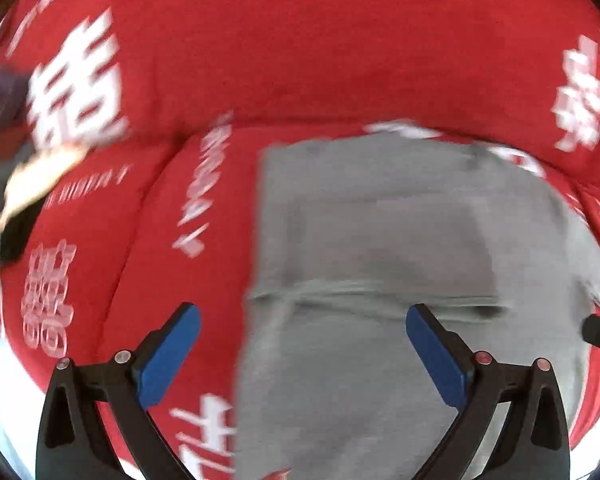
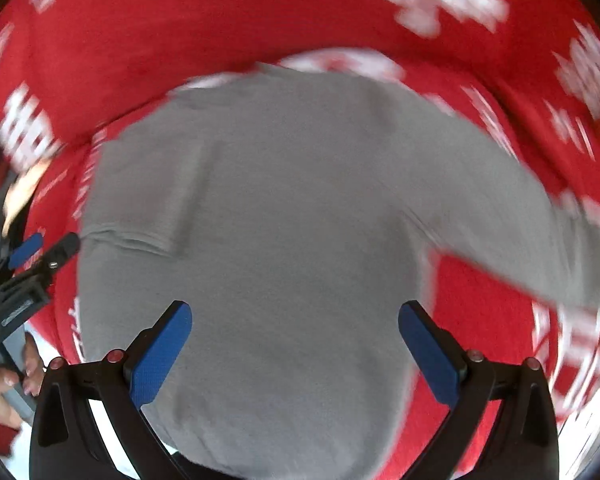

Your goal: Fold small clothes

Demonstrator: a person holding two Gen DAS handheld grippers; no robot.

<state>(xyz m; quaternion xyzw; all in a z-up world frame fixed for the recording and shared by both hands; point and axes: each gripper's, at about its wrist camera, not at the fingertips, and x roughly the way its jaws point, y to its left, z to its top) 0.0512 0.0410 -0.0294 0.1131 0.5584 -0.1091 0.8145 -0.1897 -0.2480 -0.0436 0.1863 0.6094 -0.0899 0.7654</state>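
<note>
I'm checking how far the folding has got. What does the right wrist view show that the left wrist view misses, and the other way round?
Only the right wrist view shows the grey knit garment's long sleeve stretched out to the right, plus the left gripper at the left edge. Only the left wrist view shows a folded hem line lying across the garment's middle. Both show the grey garment lying on the red sofa cover with white lettering, and each view's own blue-padded jaws standing open with nothing between them.

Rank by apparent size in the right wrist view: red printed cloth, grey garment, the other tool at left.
1. Red printed cloth and grey garment: too alike to rank; the garment hides cloth.
2. Left tool, smallest.
</note>
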